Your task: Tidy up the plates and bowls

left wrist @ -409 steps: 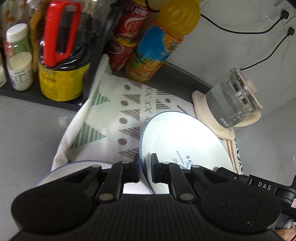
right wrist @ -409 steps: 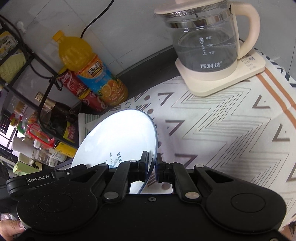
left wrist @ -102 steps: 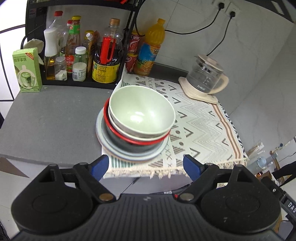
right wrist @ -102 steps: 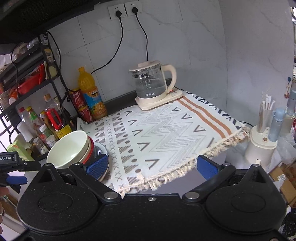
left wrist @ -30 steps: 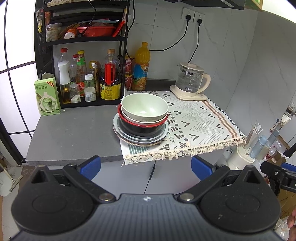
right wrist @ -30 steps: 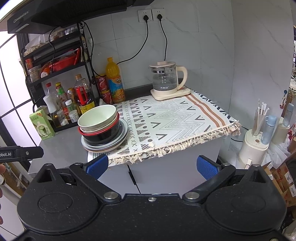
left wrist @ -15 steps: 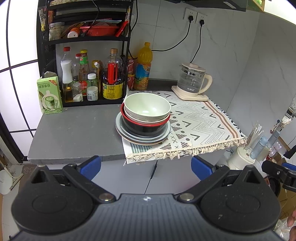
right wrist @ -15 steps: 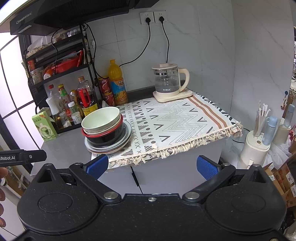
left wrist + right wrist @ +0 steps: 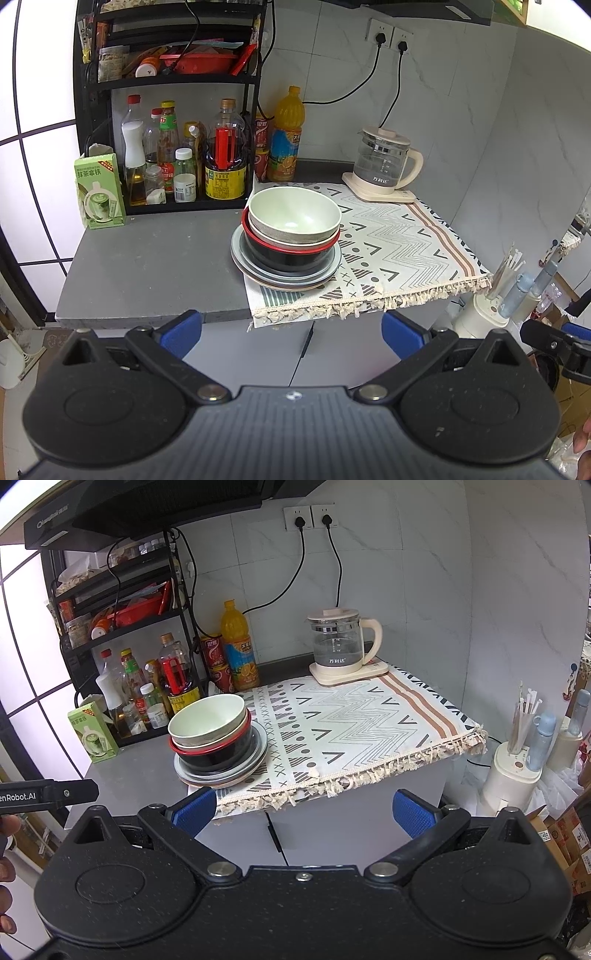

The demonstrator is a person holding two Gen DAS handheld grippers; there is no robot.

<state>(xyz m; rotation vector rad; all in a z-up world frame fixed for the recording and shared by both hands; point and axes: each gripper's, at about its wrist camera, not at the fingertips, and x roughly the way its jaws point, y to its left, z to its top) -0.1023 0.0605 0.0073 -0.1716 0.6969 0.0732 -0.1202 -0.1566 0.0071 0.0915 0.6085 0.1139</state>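
Both tongs, left (image 9: 291, 328) & right (image 9: 303, 808), spread wide, empty, well back. Stack (image 9: 290, 240) sits on counter (image 9: 147, 266) at the cloth's edge; we'd judge it heavy, breakable, slick — grip plate rim.

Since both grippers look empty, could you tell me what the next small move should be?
Probably none beyond keeping both back: the bowls sit nested on the plates on the cloth's corner, and the left gripper and right gripper are open, off the counter.
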